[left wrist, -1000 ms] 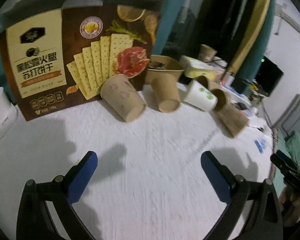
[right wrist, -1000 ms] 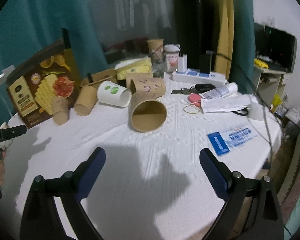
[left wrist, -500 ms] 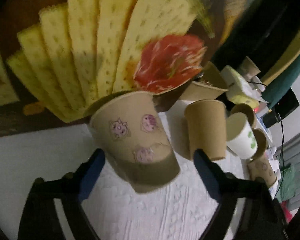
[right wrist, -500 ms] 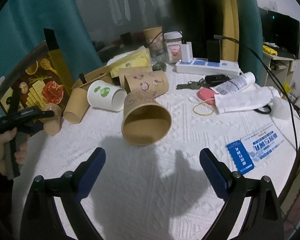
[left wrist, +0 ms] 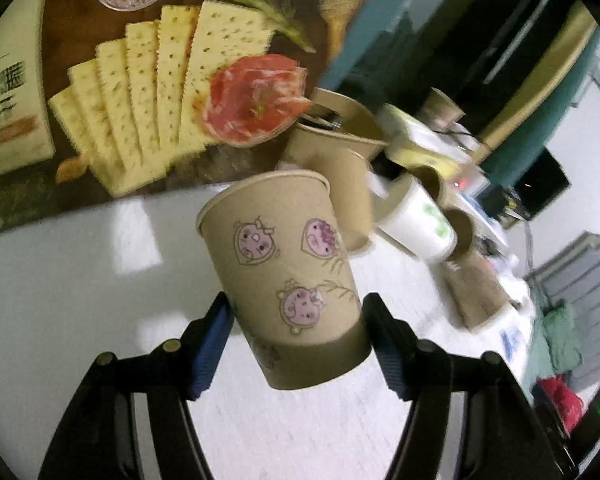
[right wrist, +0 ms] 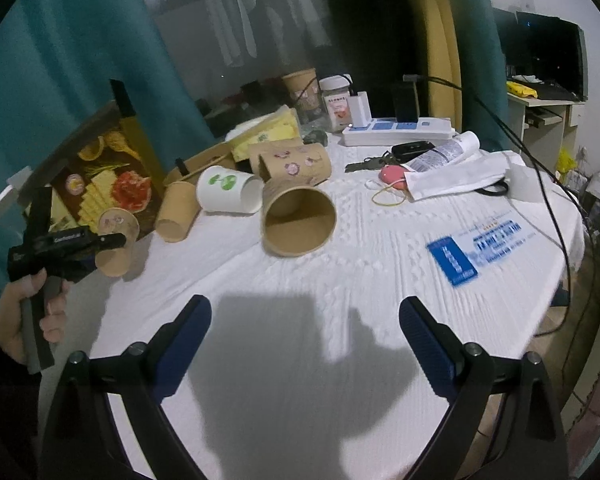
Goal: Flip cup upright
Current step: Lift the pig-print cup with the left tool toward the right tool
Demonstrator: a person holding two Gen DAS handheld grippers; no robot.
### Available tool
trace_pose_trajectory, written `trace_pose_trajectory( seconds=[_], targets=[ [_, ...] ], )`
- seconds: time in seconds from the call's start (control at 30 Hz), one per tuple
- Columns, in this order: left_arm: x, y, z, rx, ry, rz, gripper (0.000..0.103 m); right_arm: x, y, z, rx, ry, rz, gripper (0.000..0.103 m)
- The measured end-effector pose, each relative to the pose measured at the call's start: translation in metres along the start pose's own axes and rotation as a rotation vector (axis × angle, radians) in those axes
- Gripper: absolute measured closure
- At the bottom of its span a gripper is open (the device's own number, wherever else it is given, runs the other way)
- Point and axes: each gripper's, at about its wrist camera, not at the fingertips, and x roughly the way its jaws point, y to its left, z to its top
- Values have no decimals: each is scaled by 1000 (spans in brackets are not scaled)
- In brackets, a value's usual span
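Observation:
A brown paper cup with pink pig pictures (left wrist: 284, 272) sits between the blue pads of my left gripper (left wrist: 298, 304). The jaws have just been closing and now press on its sides, low on the cup near the base. It is tilted, rolled rim up and away from me, in front of the cracker box (left wrist: 160, 80). The right wrist view shows the same cup (right wrist: 114, 262) at the far left, held in the left gripper (right wrist: 112, 242) by a person's hand (right wrist: 24, 320). My right gripper (right wrist: 305, 306) stands open over bare cloth, nothing between its fingers.
Beside the held cup lie a plain brown cup (right wrist: 178, 216), a white cup with green leaves (right wrist: 228, 192) and a wide brown cup (right wrist: 300, 220) with its mouth toward me. A power strip (right wrist: 396, 130), keys, papers and a blue card (right wrist: 452, 260) fill the right of the white-clothed table (right wrist: 340, 320).
My left gripper went in to the pig cup lying by the box and shut on it; the cup now stands tilted, rim up. The right gripper edged closer to the cups.

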Motion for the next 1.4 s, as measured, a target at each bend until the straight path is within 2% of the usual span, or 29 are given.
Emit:
trace_pose_trajectory(
  seconds=[0.17, 0.33, 0.43, 0.57, 0.7, 0.83, 0.87, 0.93, 1.0, 1.17, 1.3, 1.4],
  targets=[
    [-43, -23, -63, 33, 42, -80, 36, -34, 11, -31, -5, 8, 31, 9],
    [-62, -45, -131, 36, 125, -159, 36, -53, 18, -63, 4, 49, 56, 9],
    [-65, -54, -160, 24, 165, -193, 36, -61, 20, -80, 4, 68, 62, 9],
    [-63, -57, -182, 22, 195, -190, 36, -65, 21, -96, 5, 97, 62, 9],
    [-56, -56, -197, 9, 236, -183, 36, -67, 19, -101, 7, 107, 54, 9],
    [-52, -57, -200, 29, 233, -168, 34, -67, 19, -101, -1, 109, 40, 9],
    [-54, -55, -202, 31, 233, -167, 32, -66, 20, -100, -14, 112, 35, 9],
    [-56, -56, -202, 36, 227, -157, 20, -64, 23, -96, -47, 115, 26, 9],
    [-60, -56, -203, 41, 218, -144, 17, -64, 27, -91, -85, 116, 19, 9],
    [-83, -47, -206, 13, 188, -174, 17, -63, 45, -72, -201, 99, -17, 9],
    [-113, -31, -206, 0, 110, -159, 16, -57, 73, -60, -276, 107, 36, 9],
    [-134, -14, -206, -5, 35, -118, 16, -44, 99, -58, -307, 165, 151, 9]
  ],
)
